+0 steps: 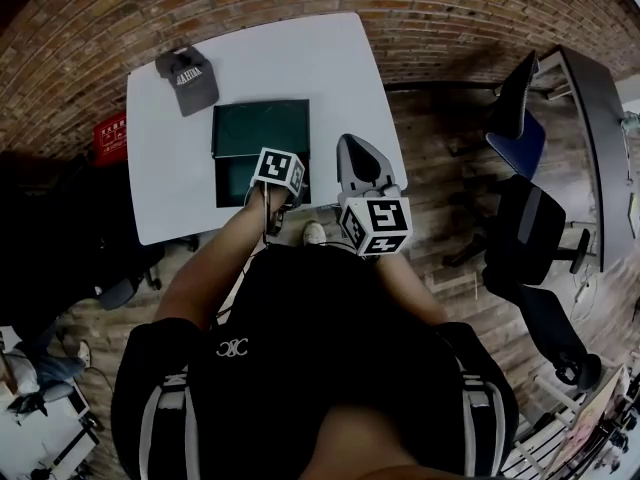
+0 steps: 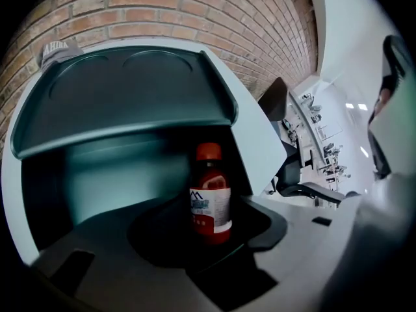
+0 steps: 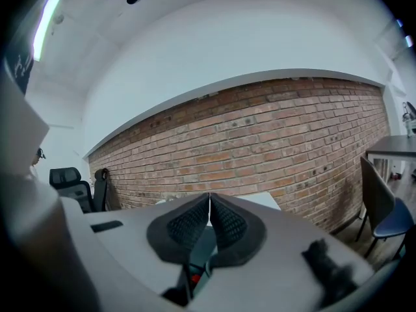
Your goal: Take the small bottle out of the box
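A small red bottle (image 2: pixel 210 197) with a red cap and a white label stands upright inside the dark green box (image 2: pixel 110 174). The box's lid (image 2: pixel 123 96) is raised behind it. My left gripper (image 2: pixel 211 231) reaches into the box with its jaws spread wide on either side of the bottle, and the pads are not pressing on it. In the head view the box (image 1: pixel 232 183) lies on the white table (image 1: pixel 330 68), with the left gripper (image 1: pixel 275 183) over its front part. My right gripper (image 3: pixel 209 203) is held beside the box, above the table's near edge, pads together and empty.
A grey cap (image 1: pixel 187 78) lies at the table's far left corner. A brick wall runs behind the table. Office chairs (image 1: pixel 525 228) and a dark desk (image 1: pixel 595 138) stand to the right on the wooden floor. A red object (image 1: pixel 110 133) sits left of the table.
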Action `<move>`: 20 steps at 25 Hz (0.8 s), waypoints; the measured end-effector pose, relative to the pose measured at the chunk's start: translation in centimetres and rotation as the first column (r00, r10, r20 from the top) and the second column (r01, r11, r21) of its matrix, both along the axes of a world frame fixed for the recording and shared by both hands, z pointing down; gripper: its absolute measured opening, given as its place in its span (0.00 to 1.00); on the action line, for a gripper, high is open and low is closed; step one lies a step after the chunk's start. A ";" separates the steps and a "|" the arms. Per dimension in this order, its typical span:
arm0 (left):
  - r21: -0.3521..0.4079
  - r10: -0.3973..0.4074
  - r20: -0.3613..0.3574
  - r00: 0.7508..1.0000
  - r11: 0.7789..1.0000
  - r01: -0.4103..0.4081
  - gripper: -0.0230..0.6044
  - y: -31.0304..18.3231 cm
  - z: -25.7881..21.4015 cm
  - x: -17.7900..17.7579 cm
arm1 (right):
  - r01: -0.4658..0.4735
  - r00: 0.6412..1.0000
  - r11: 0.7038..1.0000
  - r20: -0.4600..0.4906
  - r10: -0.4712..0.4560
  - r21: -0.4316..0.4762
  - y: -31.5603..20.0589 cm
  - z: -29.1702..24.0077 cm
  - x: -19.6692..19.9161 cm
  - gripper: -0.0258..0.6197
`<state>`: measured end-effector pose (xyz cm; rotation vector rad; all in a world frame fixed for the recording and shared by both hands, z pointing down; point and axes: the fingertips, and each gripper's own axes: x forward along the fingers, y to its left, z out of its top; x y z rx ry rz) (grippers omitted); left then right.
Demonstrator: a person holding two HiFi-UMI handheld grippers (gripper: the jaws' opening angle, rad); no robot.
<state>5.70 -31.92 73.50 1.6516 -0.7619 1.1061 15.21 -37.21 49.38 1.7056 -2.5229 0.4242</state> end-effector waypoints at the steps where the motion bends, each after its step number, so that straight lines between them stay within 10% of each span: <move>1: -0.009 0.011 0.010 1.000 1.000 -0.011 0.39 0.1 0.1 0.0 | 0.004 1.000 1.000 -0.002 -0.004 0.003 -0.1 -0.1 -0.2 0.09; 20: 0.109 0.022 0.039 0.999 0.994 -0.026 0.36 -0.7 -0.9 -2.8 | 0.062 0.998 0.998 -0.004 -0.062 0.021 -1.0 -1.1 -3.8 0.09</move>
